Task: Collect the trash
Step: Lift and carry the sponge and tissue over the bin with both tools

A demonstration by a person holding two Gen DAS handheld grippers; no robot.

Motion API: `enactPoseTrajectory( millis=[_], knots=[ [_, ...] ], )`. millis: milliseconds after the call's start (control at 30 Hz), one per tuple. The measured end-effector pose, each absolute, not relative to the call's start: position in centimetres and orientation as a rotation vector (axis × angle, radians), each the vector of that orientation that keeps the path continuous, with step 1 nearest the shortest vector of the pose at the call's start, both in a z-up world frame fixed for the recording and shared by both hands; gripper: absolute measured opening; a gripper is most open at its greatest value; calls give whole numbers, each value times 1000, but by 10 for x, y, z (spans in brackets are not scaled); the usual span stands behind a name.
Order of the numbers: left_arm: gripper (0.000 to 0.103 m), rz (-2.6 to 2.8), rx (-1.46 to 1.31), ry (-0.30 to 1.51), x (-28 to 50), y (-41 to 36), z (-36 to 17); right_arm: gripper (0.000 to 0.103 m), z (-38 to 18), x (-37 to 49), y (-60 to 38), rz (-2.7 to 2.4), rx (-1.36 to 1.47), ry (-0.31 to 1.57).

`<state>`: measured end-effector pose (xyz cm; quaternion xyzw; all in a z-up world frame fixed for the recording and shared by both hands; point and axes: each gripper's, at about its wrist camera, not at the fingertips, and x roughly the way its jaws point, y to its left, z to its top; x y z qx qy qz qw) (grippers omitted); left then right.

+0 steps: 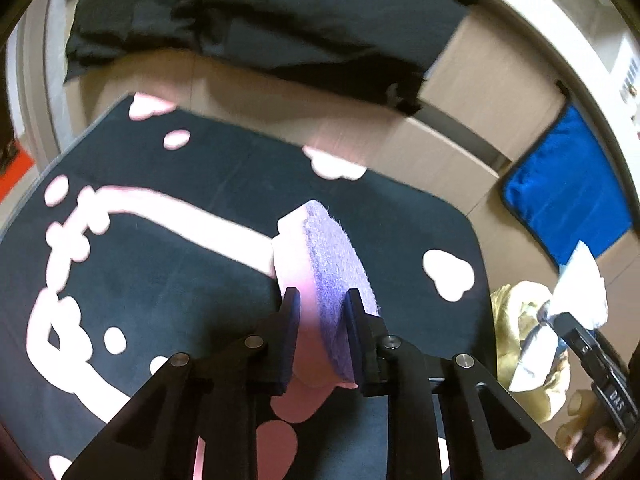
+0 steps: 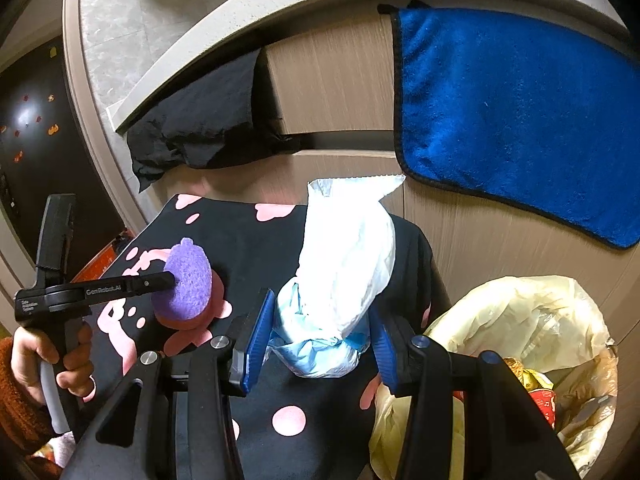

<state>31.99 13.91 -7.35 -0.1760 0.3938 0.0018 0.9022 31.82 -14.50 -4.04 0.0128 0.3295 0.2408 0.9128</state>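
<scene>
In the left wrist view, the left hand-held gripper (image 1: pixel 319 300) gripped a pink-and-purple sponge (image 1: pixel 320 256) at frame center, above a black mat with pink shapes (image 1: pixel 160 280). A yellowish trash bag (image 1: pixel 520 320) sat at lower right.

In the right wrist view, the right hand-held gripper (image 2: pixel 320 320) clamped a crumpled white-and-blue diaper (image 2: pixel 340 272) at center. The trash bag (image 2: pixel 520 320) lay open at lower right, and the sponge (image 2: pixel 188 280) sat at middle left.
</scene>
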Motion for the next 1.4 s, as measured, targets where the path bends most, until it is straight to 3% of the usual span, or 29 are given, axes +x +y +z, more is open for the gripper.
enactPoseTrajectory(
  millis=[333, 767, 1100, 1400],
  knots=[
    [23, 12, -230, 604, 297, 122, -12, 44, -22, 313, -144, 498, 10, 638],
    [23, -119, -186, 392, 280, 82, 71, 44, 43, 295, -160, 439, -77, 476],
    [23, -336, -187, 417, 288, -10, 75, 44, 71, 269, -234, 274, -74, 413],
    [23, -484, -163, 492, 294, -93, 48, 44, 61, 261, -305, 164, -29, 433]
  ],
)
